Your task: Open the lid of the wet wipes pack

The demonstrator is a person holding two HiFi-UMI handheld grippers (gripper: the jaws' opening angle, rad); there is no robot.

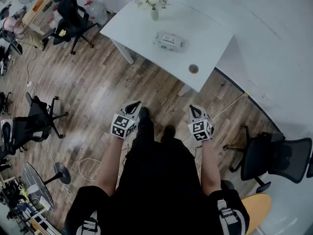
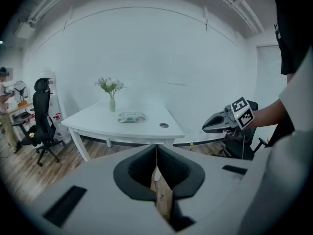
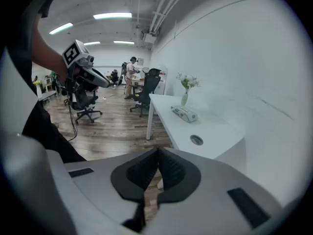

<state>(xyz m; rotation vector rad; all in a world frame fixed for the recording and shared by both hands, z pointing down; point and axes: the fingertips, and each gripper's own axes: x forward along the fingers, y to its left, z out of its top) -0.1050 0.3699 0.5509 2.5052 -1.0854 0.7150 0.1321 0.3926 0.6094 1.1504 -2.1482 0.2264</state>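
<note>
While my left tongs (image 1: 132, 106) and right tongs (image 1: 195, 112) hang closed on nothing, well short of the white surface (image 1: 137, 28), the wet wipes pack (image 1: 169, 41) lies flat near its middle, this side of the flower vase (image 1: 154, 9). I judge the pack light, soft and slippery. I would pin its body with one pair and lift the stiffer lid by its lip with the other.

The white soft-film wet wipes pack (image 1: 169, 41) on the white counter (image 1: 142, 26) was too small in all three views to show its lid position or print. The person's black-clad torso (image 1: 156, 190) was cut off by the head view's lower edge.
</note>
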